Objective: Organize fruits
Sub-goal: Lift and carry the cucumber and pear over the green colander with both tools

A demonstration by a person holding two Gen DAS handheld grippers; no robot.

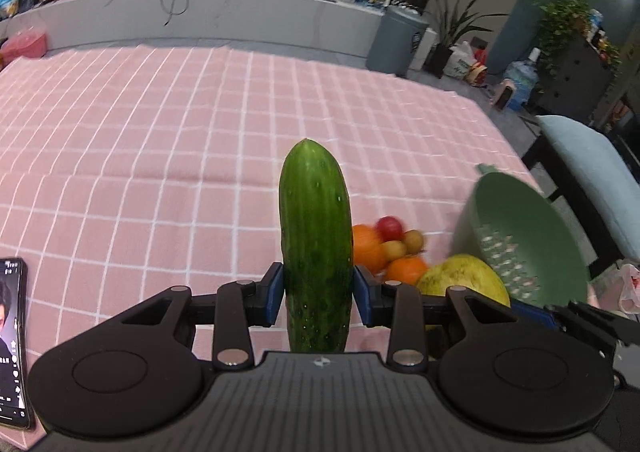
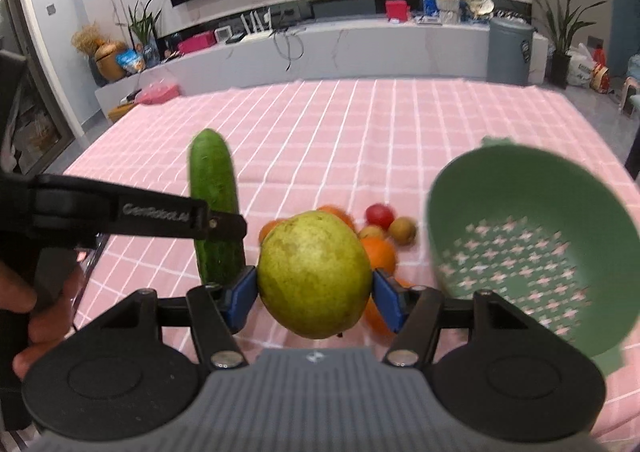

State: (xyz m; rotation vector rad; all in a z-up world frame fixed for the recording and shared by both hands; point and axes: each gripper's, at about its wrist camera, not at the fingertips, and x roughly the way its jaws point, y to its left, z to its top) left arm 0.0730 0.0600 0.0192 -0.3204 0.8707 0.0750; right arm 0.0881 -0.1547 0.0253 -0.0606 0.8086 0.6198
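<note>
Beside the fruits (image 2: 384, 230), green colander (image 2: 532, 252) tilted, empty.

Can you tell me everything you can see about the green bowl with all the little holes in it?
The green bowl looks like smooth plastic, a strainer with rows of small holes across its bottom and a little tab on its top rim. It is tipped so its open side faces the camera, and nothing is inside it. It sits on the right, over the pink checked tablecloth, beside the pile of small fruit. Motion blur hides what holds it up.
</note>
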